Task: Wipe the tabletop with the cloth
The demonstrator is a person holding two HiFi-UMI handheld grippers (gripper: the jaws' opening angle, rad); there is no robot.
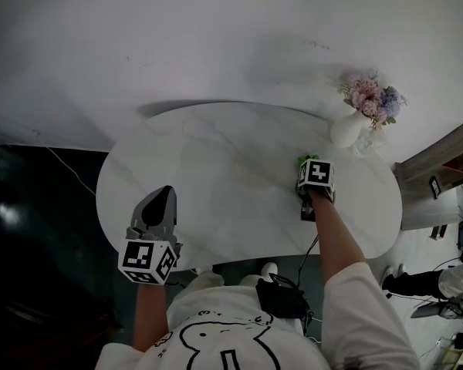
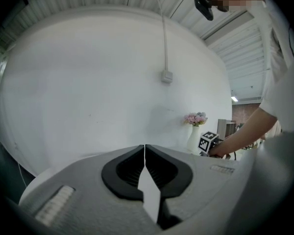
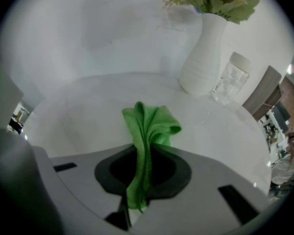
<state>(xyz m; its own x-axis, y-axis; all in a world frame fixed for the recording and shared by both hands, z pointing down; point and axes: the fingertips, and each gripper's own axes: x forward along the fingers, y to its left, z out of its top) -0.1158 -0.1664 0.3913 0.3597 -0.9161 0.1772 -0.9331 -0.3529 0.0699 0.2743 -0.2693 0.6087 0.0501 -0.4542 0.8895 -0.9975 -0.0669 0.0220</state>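
- Holds the left gripper point(image 1: 165, 194) nearest the body, over the near-left edge of the tabletop point(image 1: 216, 168), with its jaws pressed together on nothing. Looks parked there so the wiping falls to the other side.
- Aims that left gripper point(image 2: 145, 151) level across the table at the bare wall point(image 2: 88, 92). No cloth or anything else between the pads, so probably just held clear of the working path.
- Reaches the right arm further out, past the middle of the white surface, which puts the right gripper point(image 1: 307, 164) over the far-right part.
- Clamps the right gripper point(image 3: 141, 153) tight on the green cloth point(image 3: 149, 124), pinched as a bunched fold running up between the jaws, with the loose end spilling forward past the tips. Gripped that way, presumably, so the free end can trail and spread on the surface.
- Puts the cloth point(image 1: 303, 159) right at the tip of the right gripper, low over the tabletop point(image 3: 83, 111). Cannot tell whether the fabric is pressed down or just above it.
- Leaves a white vase point(image 3: 203, 58) with flowers point(image 1: 370, 97) and a clear bottle point(image 3: 229, 82) standing side by side just beyond the cloth, near the far-right rim. Calls for strokes running beside these rather than into them, since the tall narrow vase would likely tip if nudged.
- Shows most of the surface lying to the left of the cloth, so the bulk of the wiping probably lies that way.
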